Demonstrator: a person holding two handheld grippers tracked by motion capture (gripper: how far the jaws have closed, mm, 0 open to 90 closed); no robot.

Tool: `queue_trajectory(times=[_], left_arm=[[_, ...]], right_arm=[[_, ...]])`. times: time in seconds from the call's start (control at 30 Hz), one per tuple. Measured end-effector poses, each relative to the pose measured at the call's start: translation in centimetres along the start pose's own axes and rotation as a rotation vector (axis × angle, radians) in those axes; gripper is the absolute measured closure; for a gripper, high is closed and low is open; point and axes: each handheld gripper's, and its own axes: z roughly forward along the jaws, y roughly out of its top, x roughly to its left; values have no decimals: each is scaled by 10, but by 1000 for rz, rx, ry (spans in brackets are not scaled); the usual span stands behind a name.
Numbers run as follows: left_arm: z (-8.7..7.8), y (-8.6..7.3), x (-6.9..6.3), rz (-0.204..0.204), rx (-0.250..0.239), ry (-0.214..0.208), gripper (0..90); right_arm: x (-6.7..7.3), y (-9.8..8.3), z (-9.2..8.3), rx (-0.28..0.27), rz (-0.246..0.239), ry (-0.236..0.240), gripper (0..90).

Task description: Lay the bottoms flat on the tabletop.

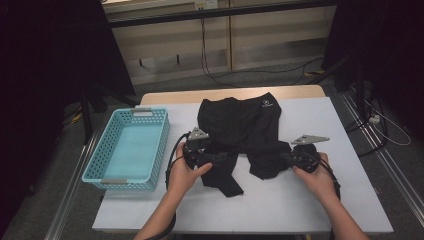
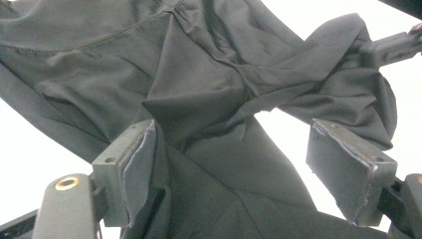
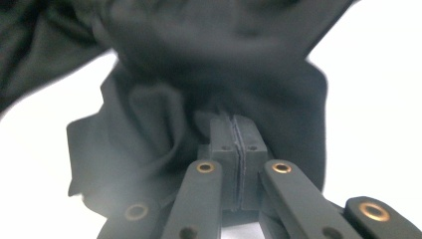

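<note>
A black garment [image 1: 240, 125] with a small white logo lies crumpled on the white table [image 1: 280, 210], its two legs pointing toward me. My left gripper [image 1: 220, 156] reaches into the left leg. In the left gripper view its jaws stand wide apart [image 2: 239, 164], and the dark cloth [image 2: 199, 74] lies loose between them and drapes against the left pad [image 2: 134, 164]. My right gripper [image 1: 282, 157] meets the right leg. In the right gripper view its pads are pressed together [image 3: 236, 124] with their tips buried in a bunched fold of the garment [image 3: 224, 50].
A light blue perforated basket [image 1: 161, 150] stands on the left part of the table, just beyond my left hand. Bare white tabletop runs along the front and to the right. Cables lie on the floor behind the table.
</note>
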Motion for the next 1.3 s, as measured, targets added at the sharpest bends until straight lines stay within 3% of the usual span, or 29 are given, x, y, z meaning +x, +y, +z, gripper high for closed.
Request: queue_trajectory(times=[0.17, 0.23, 0.3, 0.43, 0.67, 0.73, 0.77, 0.9, 1.03, 1.13, 1.3], left_arm=[[0, 0, 0, 2, 0, 3, 209], [0, 0, -1, 1, -1, 2, 209], [1, 0, -1, 1, -2, 2, 209], [0, 0, -1, -2, -4, -1, 209], [-1, -1, -1, -9, -4, -5, 209], [-1, -2, -1, -11, -8, -8, 209], [-1, -2, -1, -13, -8, -10, 208], [-2, -1, -3, -14, -14, -22, 207], [1, 0, -7, -7, -7, -35, 201], [5, 1, -11, -1, -1, -58, 193], [14, 1, -20, 12, 0, -96, 173]], right_arm=[[-1, 14, -20, -94, 14, 33, 889], [5, 21, -28, -141, 26, 84, 889], [11, 25, -29, -155, 20, 102, 889], [33, 32, -20, -161, -33, 161, 889], [67, 39, 8, -148, -68, 268, 877], [71, 38, 17, -130, -103, 234, 789], [72, 36, 22, -116, -117, 212, 701], [68, 36, 21, -124, -94, 174, 512], [58, 37, 10, -157, -68, 112, 409], [49, 34, 4, -151, -81, 55, 377], [29, 23, -5, -140, -54, -24, 306]])
